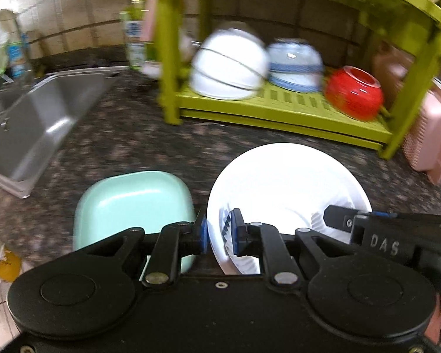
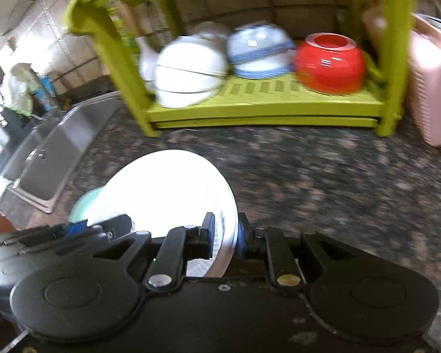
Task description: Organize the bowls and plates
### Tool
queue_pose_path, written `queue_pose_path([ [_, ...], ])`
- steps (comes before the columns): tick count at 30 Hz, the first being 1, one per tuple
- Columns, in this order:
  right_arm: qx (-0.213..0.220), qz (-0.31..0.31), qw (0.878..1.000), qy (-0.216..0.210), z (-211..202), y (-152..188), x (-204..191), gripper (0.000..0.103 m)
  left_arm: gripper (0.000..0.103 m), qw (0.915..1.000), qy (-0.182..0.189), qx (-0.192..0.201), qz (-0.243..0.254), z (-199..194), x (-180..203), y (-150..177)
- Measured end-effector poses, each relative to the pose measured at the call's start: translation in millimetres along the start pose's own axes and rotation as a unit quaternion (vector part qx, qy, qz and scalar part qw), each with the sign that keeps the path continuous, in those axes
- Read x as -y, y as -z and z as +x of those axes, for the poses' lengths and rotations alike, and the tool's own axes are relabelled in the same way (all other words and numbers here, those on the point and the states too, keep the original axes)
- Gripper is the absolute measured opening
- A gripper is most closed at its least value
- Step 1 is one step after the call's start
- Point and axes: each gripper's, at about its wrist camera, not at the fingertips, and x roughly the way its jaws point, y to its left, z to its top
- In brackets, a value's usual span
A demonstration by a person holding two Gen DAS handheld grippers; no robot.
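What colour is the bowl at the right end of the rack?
Red bowl, clearest in the right wrist view.

**Speckled Stone, Steel Sink, Tiled Wall**

The desk [image 1: 138, 135] is dark granite flecked with brown and grey. A stainless steel sink [image 1: 29, 123] is sunk into its left end, its basin catching a dull gleam. Behind runs a wall of beige tiles [image 1: 73, 17] with dark grout lines. At the far left corner the light is strongest (nearly washed out), while the wall's right stretch lies in shadow. Both views are motion-blurred.
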Motion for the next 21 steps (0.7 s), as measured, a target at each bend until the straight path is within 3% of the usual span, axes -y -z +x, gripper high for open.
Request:
queue_pose_path([
  [9, -0.005, -0.031, 0.998, -0.053, 29.5, -9.7, -73.4, 0.018, 0.020, 0.9959, -0.059, 0.034, -0.059, -12.2, -67.0, -9.5],
  [21, -0.035, -0.045, 0.998, -0.040, 77.5, -8.1, -109.0, 0.017, 0.020, 0.9939, -0.073, -0.008, -0.083, 20.6, -108.6, -8.4],
])
